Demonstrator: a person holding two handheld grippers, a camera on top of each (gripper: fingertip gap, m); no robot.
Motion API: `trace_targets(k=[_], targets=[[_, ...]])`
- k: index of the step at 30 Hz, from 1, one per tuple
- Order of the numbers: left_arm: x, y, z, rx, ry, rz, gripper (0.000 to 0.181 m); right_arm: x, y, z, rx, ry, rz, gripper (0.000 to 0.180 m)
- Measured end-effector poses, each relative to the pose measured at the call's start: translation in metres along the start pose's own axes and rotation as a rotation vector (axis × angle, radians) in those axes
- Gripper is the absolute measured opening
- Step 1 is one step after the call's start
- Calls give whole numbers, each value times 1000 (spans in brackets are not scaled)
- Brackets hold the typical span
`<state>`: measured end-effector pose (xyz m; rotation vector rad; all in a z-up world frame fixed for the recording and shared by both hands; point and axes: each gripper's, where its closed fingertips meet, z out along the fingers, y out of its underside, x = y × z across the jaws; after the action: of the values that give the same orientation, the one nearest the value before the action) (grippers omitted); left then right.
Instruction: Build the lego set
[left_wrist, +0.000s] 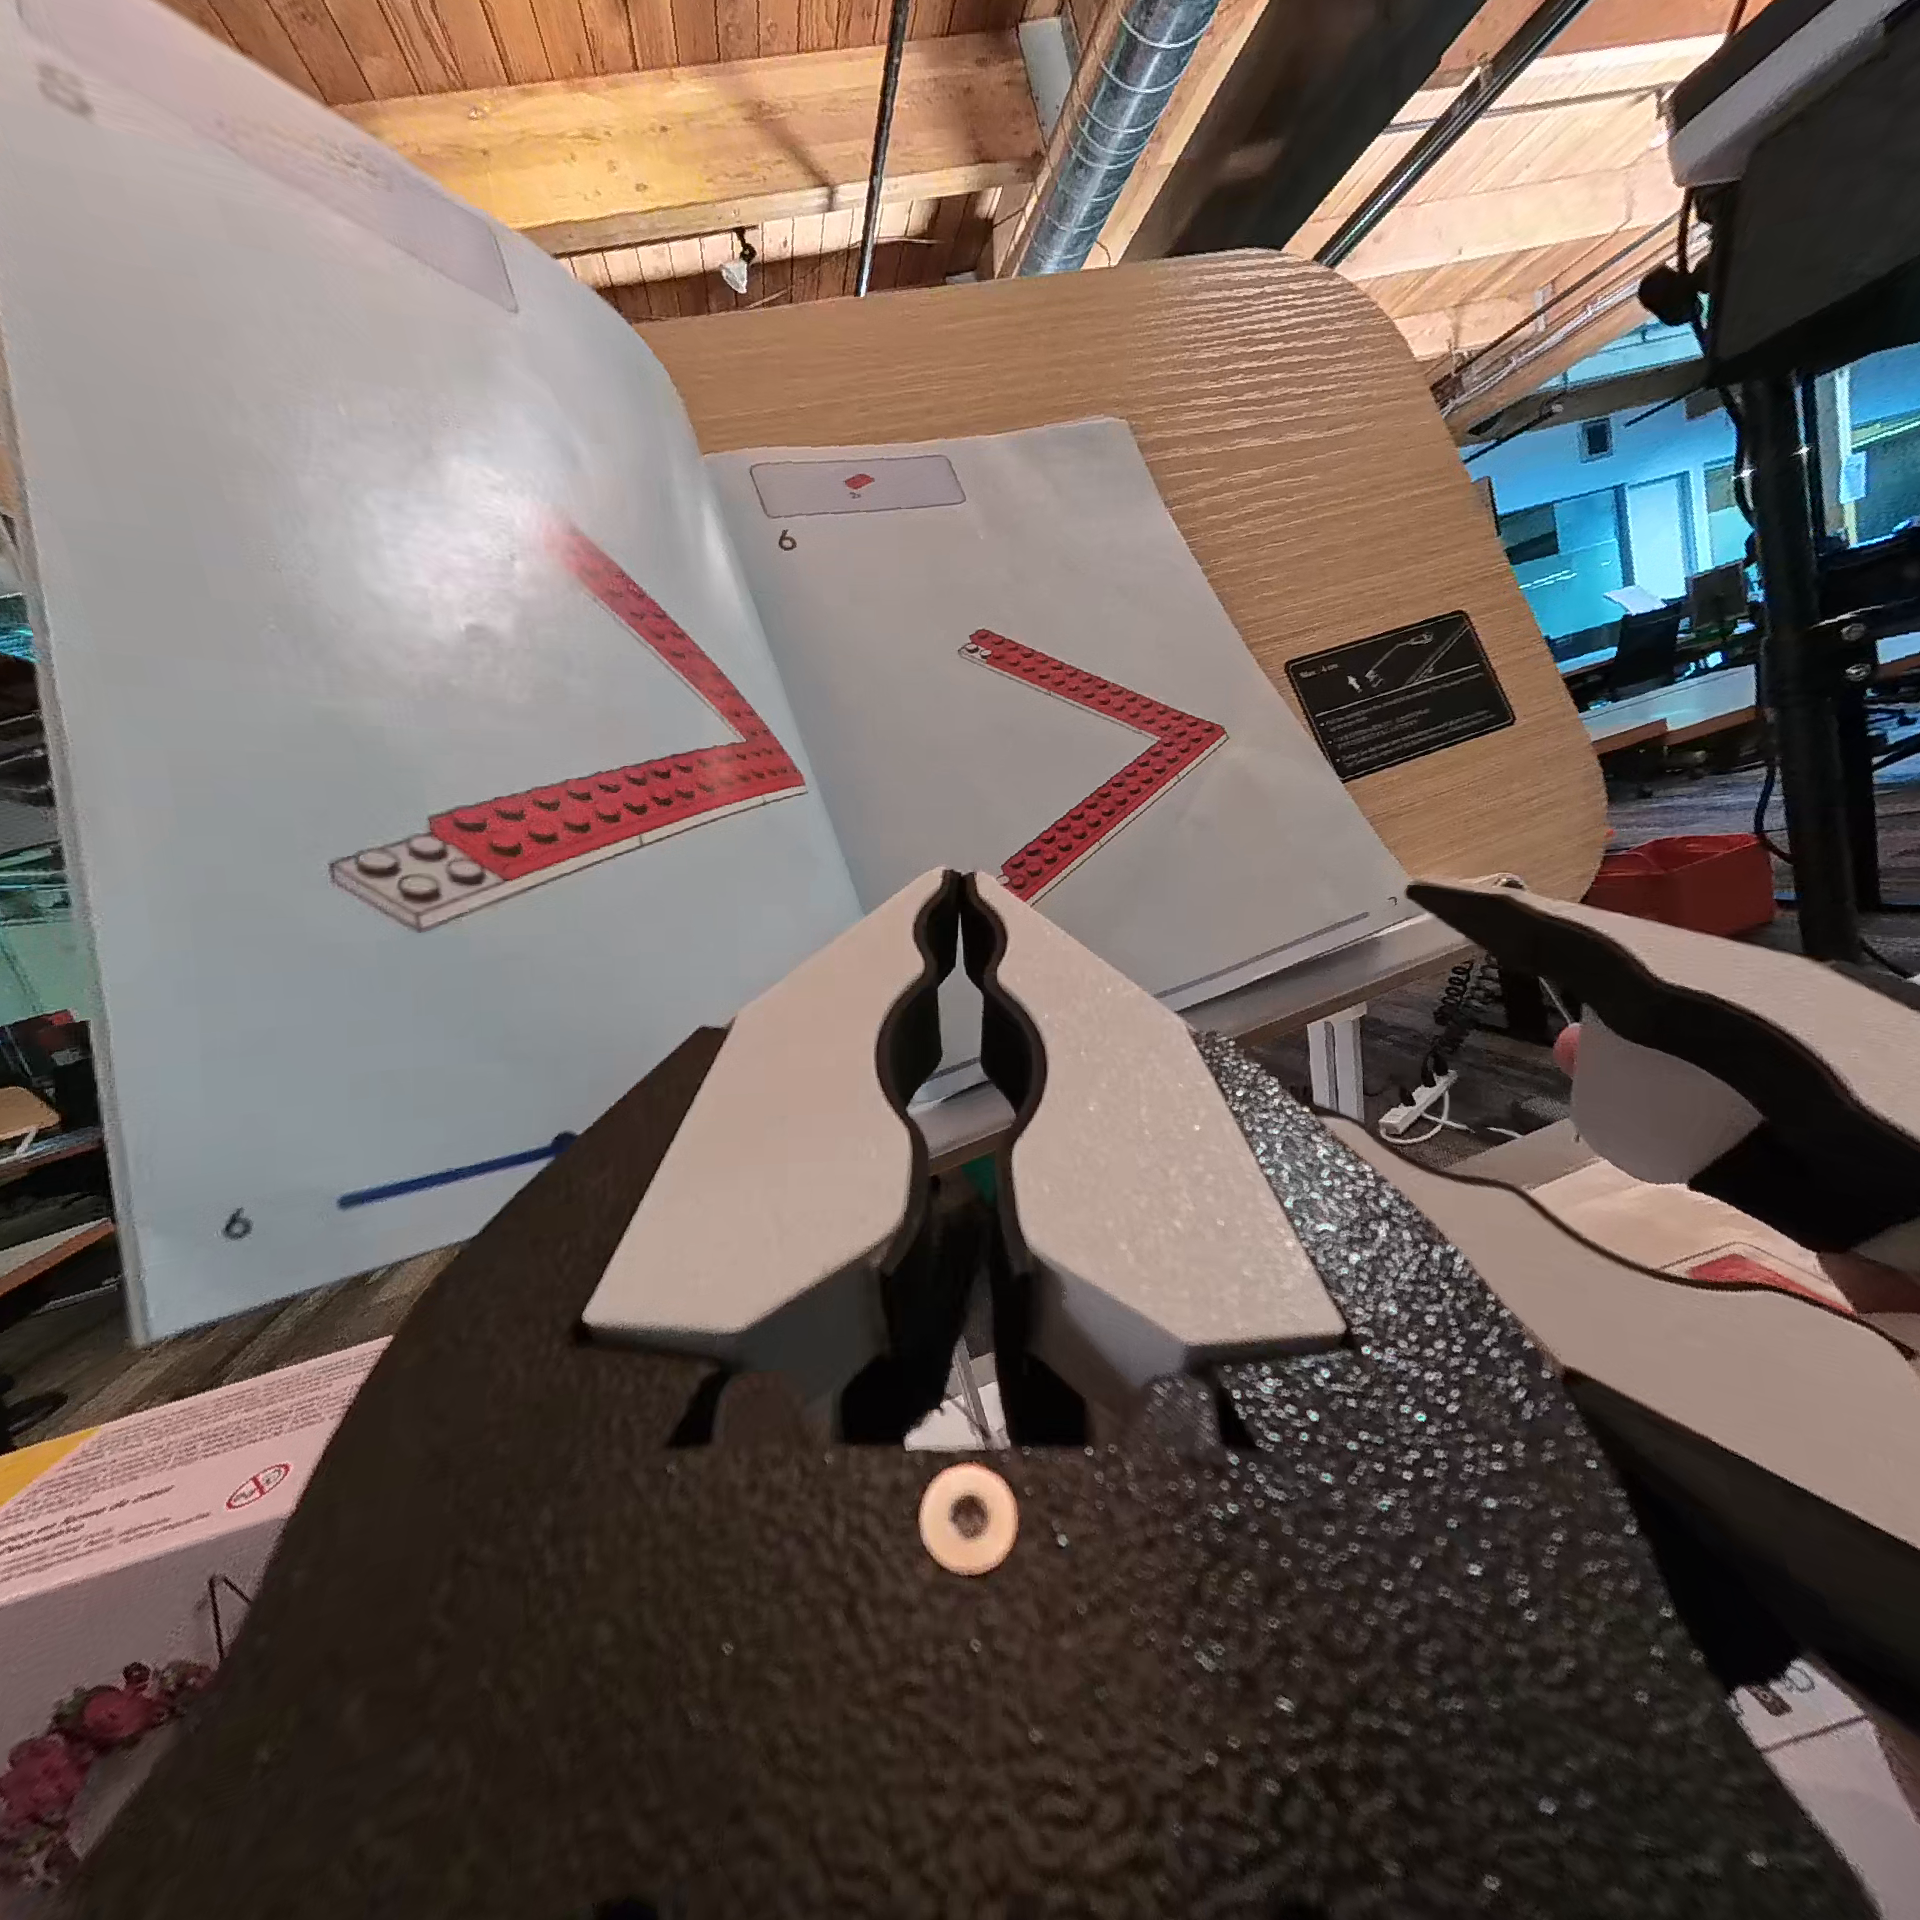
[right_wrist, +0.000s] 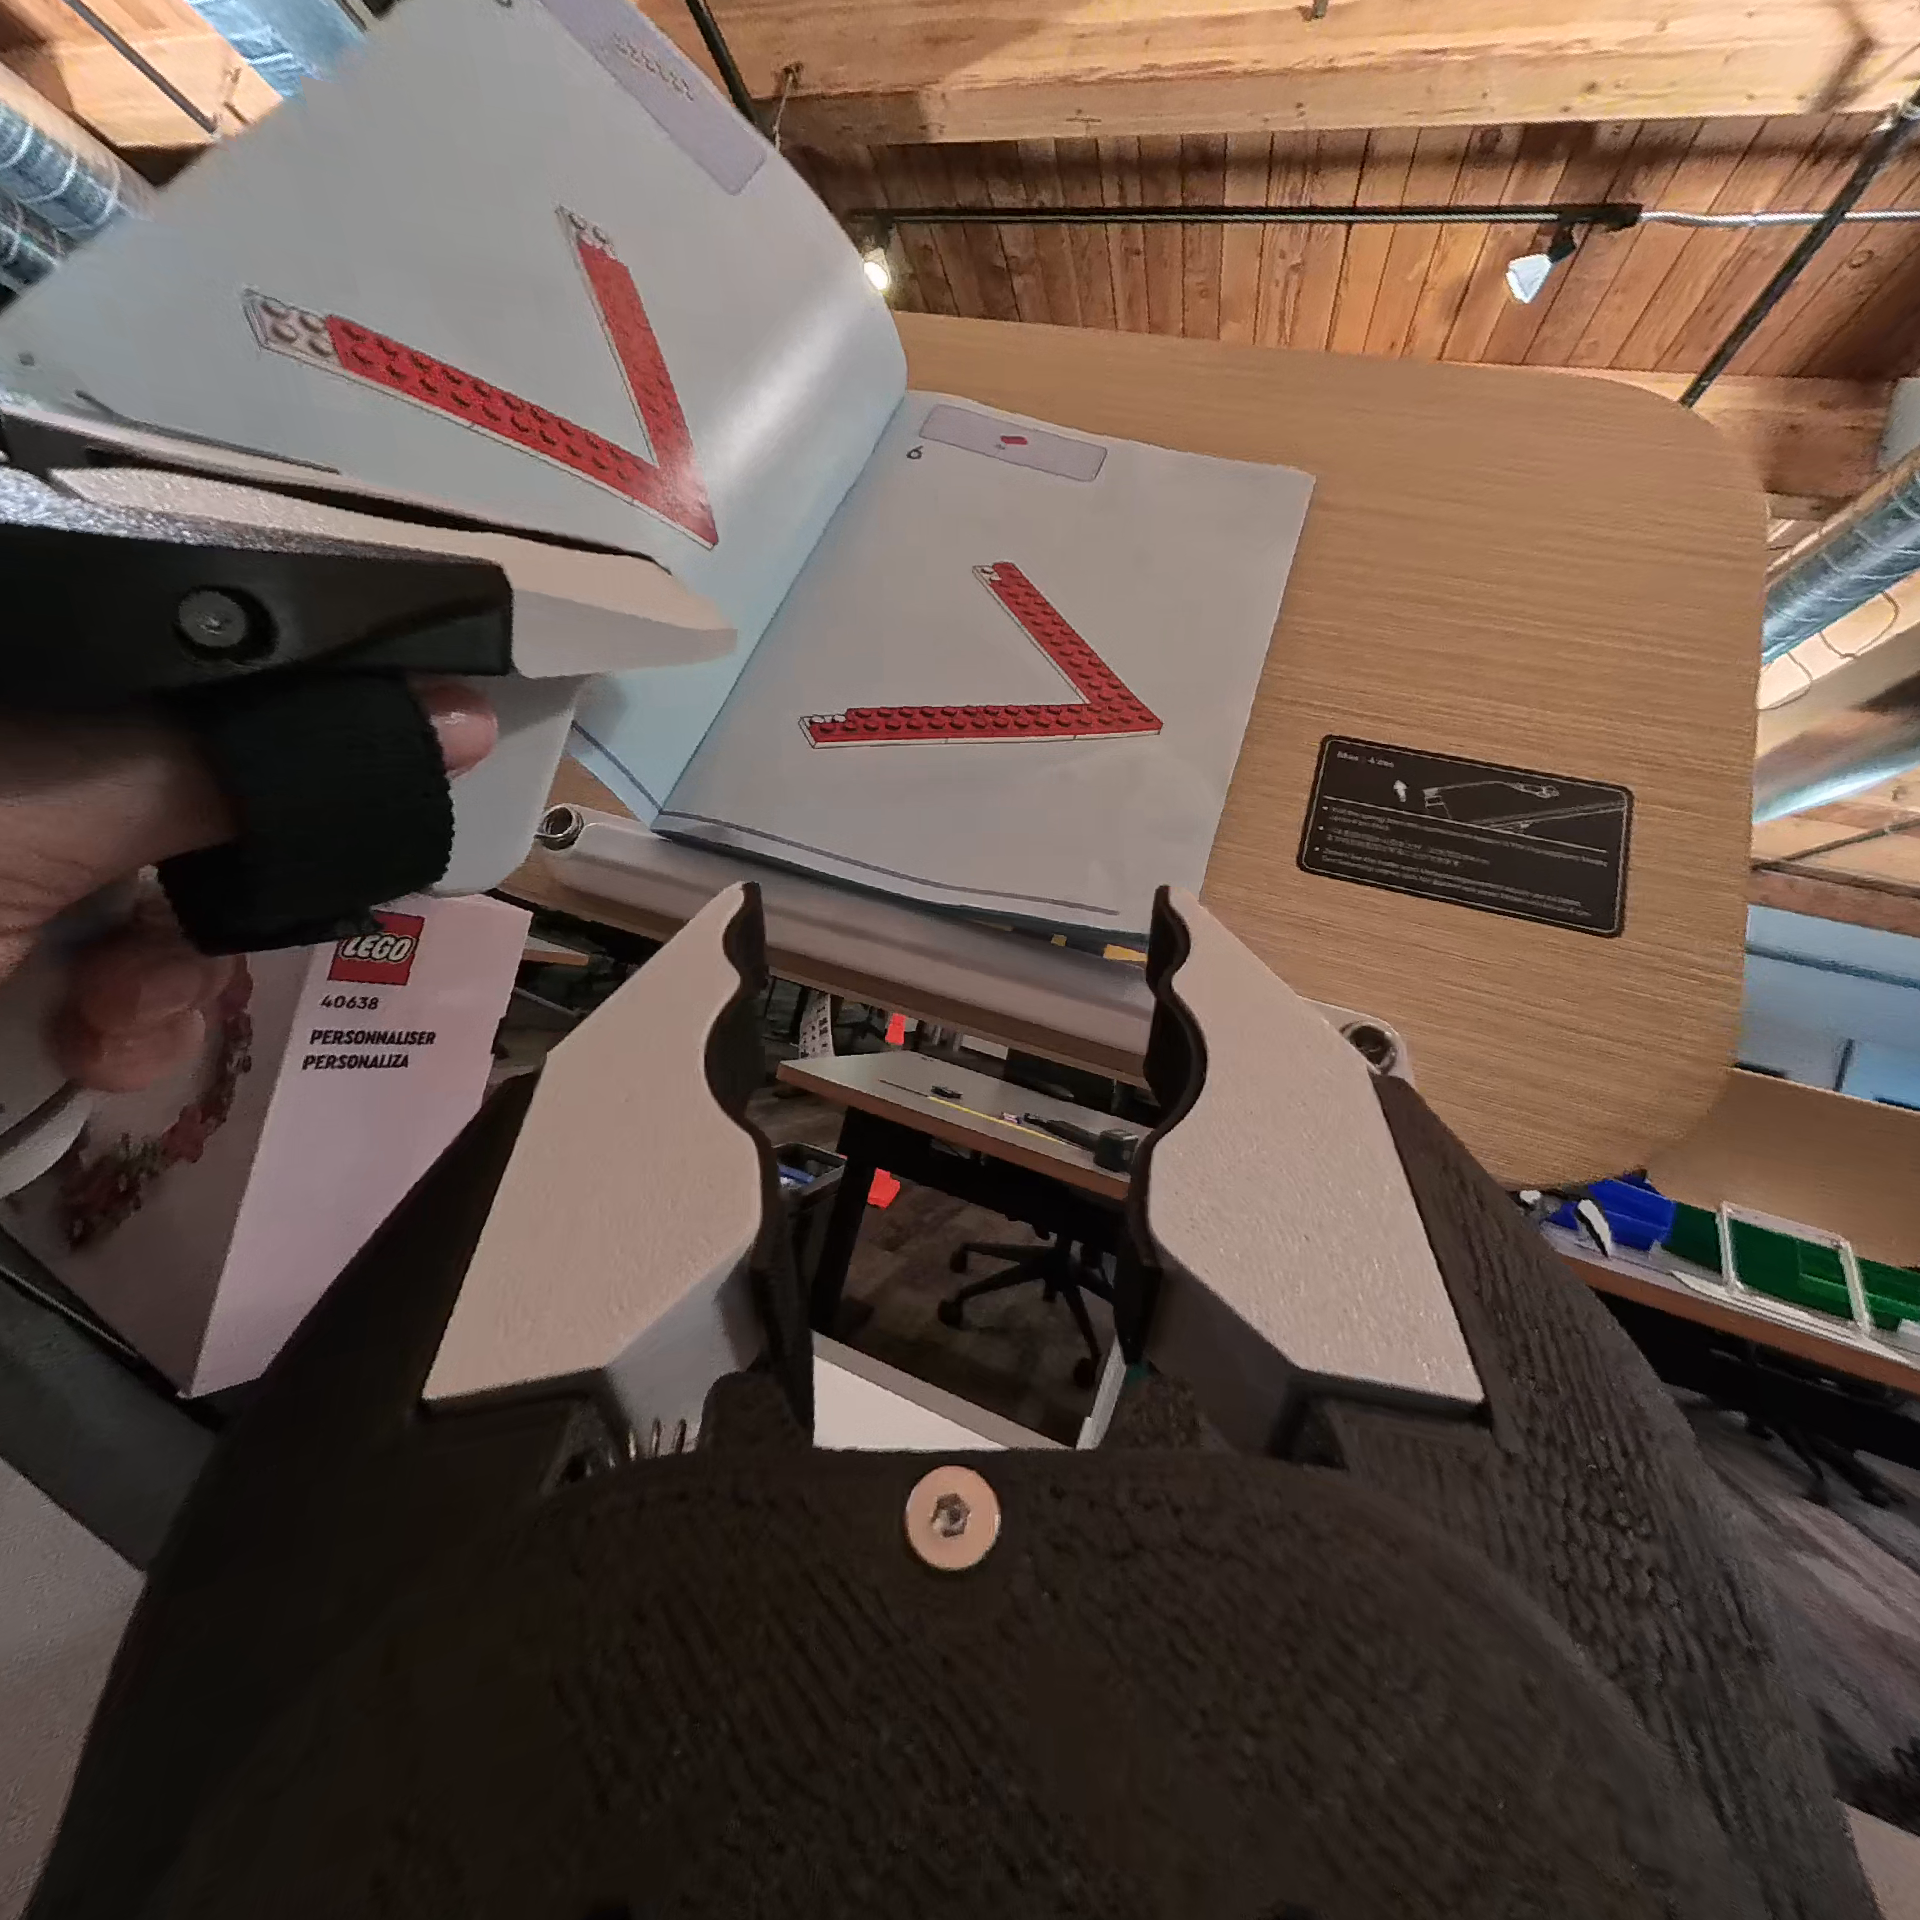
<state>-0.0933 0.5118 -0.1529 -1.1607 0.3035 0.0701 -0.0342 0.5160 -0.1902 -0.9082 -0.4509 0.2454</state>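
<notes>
My left gripper (left_wrist: 961, 883) carries two pale grey fingers (left_wrist: 790, 1122) with wavy black inner pads, seated in a black, pebbled, glittery printed body; a pale washer with a dark centre (left_wrist: 968, 1519) sits at six o'clock below the finger roots. My right gripper (right_wrist: 956, 914) is built the same — grey fingers (right_wrist: 613, 1195), scalloped black pads, a coarse black layered shell and a silver hex screw (right_wrist: 951, 1519) at six o'clock. At nine o'clock in the right wrist view, my hand (right_wrist: 94, 883) wears a black knit finger sleeve (right_wrist: 312, 810) beside a dark bolt head (right_wrist: 213, 623).
</notes>
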Motion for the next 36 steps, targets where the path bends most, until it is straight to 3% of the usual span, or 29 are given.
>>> trace_targets(k=[6, 24, 36], targets=[[0, -1, 0, 2, -2, 5, 0, 16, 4, -1, -21, 63, 39, 73], [0, 2, 0, -6, -4, 4, 0, 7, 3, 1, -20, 22, 14, 68], [-1, 2, 0, -5, -1, 1, 0, 22, 6, 3, -45, 73, 131, 39]])
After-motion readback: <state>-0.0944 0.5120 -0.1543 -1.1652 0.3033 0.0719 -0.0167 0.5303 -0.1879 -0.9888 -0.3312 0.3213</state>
